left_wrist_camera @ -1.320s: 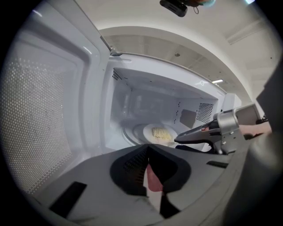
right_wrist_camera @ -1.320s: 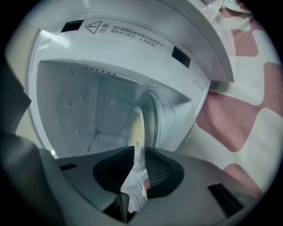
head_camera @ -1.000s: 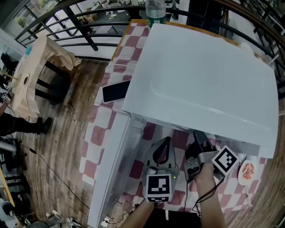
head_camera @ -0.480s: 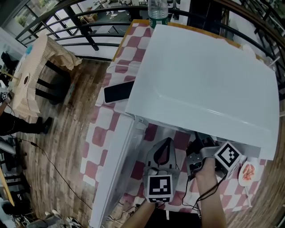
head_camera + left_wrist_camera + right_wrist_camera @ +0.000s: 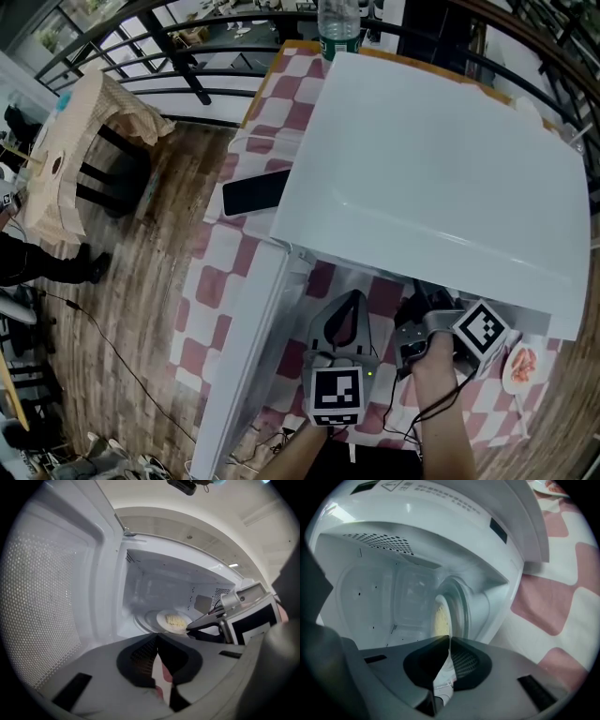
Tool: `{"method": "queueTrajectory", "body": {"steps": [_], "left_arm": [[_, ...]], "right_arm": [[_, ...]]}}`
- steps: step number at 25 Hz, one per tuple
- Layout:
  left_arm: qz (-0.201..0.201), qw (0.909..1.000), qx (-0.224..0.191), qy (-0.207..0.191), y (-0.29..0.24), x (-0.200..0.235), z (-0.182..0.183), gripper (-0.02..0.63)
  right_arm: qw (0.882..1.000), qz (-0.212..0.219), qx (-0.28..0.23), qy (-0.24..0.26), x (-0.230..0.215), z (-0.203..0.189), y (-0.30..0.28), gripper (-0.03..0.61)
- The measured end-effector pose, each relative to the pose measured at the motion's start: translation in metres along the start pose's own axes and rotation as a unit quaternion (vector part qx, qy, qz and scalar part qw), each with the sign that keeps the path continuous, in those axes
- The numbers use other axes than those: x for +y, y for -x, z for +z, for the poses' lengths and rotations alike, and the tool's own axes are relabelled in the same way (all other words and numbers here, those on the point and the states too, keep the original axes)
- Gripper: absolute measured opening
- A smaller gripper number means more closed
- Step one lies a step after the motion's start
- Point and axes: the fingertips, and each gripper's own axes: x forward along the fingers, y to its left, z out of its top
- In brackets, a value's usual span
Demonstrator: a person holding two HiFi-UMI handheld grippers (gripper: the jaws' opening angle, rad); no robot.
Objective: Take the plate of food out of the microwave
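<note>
Head cam: high up, facing steeply down on microwave (image 5: 431, 169) top; left gripper (image 5: 352, 298) at 6, right gripper (image 5: 415, 305) at 5. Left gripper view: low, near open cavity, facing in, plate (image 5: 174, 620) at 12. Right gripper view: closer, rolled sideways. Both share cavity w/ plate (image 5: 440, 619).

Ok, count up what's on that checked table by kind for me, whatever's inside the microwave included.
Microwave: 1
Plates of food: 2 (plate in the microwave, plate on the tablecloth)
Black phone: 1
Plastic bottle: 1
Total: 5
</note>
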Motion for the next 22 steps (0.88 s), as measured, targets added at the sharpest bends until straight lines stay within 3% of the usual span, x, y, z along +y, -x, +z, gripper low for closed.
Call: {"method": "queueTrajectory", "body": {"steps": [22], "left_arm": [[-0.013, 0.9997, -0.007, 0.017, 0.010, -0.007, 0.001, 0.026]], "right_arm": [[1.000, 0.003, 0.002, 0.013, -0.009, -0.009, 0.024, 0.009]]}}
